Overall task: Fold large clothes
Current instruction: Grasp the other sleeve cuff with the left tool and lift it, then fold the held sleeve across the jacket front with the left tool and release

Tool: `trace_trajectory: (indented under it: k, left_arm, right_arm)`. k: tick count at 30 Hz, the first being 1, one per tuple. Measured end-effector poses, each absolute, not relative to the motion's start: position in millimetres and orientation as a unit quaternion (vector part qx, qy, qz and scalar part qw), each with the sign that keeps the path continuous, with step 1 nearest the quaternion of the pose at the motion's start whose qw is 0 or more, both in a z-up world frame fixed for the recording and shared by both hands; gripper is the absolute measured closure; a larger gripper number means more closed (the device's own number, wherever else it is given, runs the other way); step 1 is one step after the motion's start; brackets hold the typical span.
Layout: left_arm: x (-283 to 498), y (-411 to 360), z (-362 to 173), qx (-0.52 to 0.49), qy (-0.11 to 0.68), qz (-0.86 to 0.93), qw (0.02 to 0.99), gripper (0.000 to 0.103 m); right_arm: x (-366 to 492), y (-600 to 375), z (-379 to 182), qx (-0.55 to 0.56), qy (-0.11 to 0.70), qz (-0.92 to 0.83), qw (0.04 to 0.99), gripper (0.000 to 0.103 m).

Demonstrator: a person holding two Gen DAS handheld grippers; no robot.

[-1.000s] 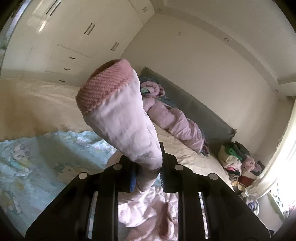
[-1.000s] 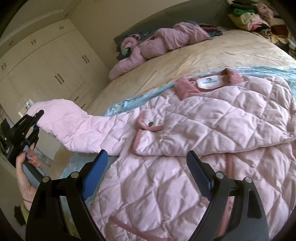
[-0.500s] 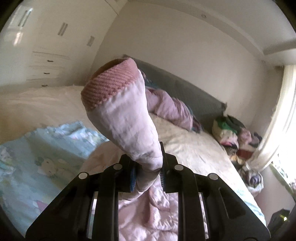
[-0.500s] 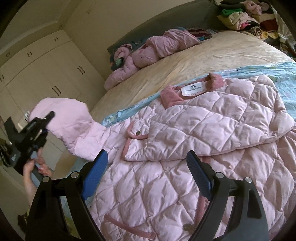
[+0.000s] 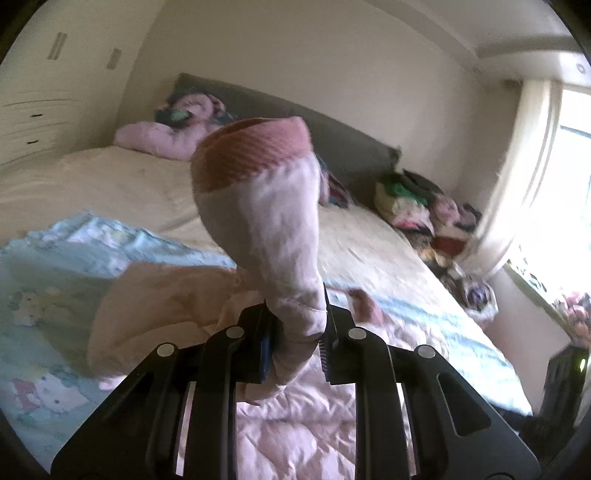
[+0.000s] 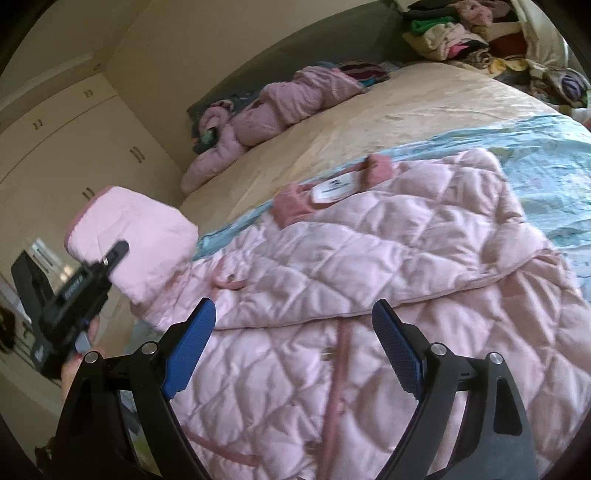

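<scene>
On the bed (image 6: 424,107), a pink quilted coat (image 6: 369,295) lies spread over a light blue sheet (image 6: 546,158), collar and white label (image 6: 334,186) toward the headboard. One front panel is folded across the body already, so you get that diagonal edge running across the middle.

Left gripper (image 5: 297,341) is clamped tight on the sleeve (image 5: 266,229), jaws nearly closed with the fabric pinched between them. The sleeve stands up off the bed, ribbed darker-pink cuff (image 5: 255,147) at the top. From the right camera you can see that same sleeve (image 6: 136,251) raised at the coat's left side, with the left gripper (image 6: 110,262) and the hand (image 6: 79,363) holding it just below.

Right gripper (image 6: 293,347) hangs over the lower part of the coat, blue pads spread wide, nothing between them.

Up by the grey headboard (image 5: 332,125) there's another pink garment (image 6: 273,110) lying bunched, and a clothes pile (image 6: 454,33) sits off in the corner.
</scene>
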State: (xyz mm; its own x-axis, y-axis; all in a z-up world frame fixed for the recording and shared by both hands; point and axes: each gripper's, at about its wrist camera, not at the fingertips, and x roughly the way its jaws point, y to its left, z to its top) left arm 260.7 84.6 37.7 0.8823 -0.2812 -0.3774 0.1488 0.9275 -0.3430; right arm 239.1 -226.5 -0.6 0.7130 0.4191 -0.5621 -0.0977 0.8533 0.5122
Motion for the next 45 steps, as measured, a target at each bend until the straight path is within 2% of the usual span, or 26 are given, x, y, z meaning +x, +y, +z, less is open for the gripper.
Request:
trace_trajectory:
  k: [14, 24, 25, 27, 28, 29, 32, 33, 34, 35, 45]
  left_arm:
    - [265, 14, -34, -0.013, 0.3, -0.164, 0.94, 0.09]
    - [260, -4, -54, 0.032, 0.327, -0.18, 0.927, 0.085]
    - [260, -5, -55, 0.036, 0.328, -0.18, 0.927, 0.079]
    - [259, -9, -58, 0.045, 0.333, -0.179, 0.925, 0.059]
    - [258, -11, -60, 0.049, 0.336, -0.178, 0.924, 0.044]
    - [257, -13, -60, 0.054, 0.338, -0.178, 0.923, 0.04]
    - [255, -16, -62, 0.063, 0.343, -0.175, 0.921, 0.037]
    - [255, -16, -61, 0.062, 0.347, -0.176, 0.919, 0.032]
    - [254, -16, -61, 0.06, 0.351, -0.179, 0.917, 0.017]
    - [253, -16, -59, 0.055, 0.358, -0.186, 0.913, 0.009]
    - [249, -9, -38, 0.071, 0.383, -0.2, 0.899, 0.009]
  right_arm:
    - [218, -279, -4, 0.259, 0.346, 0.083, 0.898, 0.017]
    - [209, -304, -11, 0.283, 0.356, 0.055, 0.889, 0.017]
    - [209, -305, -13, 0.285, 0.359, 0.053, 0.887, 0.017]
    - [210, -307, -16, 0.289, 0.363, 0.052, 0.884, 0.017]
    - [209, -306, -17, 0.289, 0.365, 0.052, 0.883, 0.017]
    - [210, -306, -18, 0.29, 0.368, 0.051, 0.882, 0.017]
    - [212, -305, -22, 0.291, 0.374, 0.052, 0.879, 0.017]
    - [212, -305, -24, 0.291, 0.376, 0.052, 0.878, 0.017]
    - [214, -305, -25, 0.292, 0.378, 0.053, 0.877, 0.017]
    - [214, -304, -25, 0.293, 0.379, 0.054, 0.876, 0.017]
    - [233, -287, -22, 0.292, 0.385, 0.083, 0.872, 0.017]
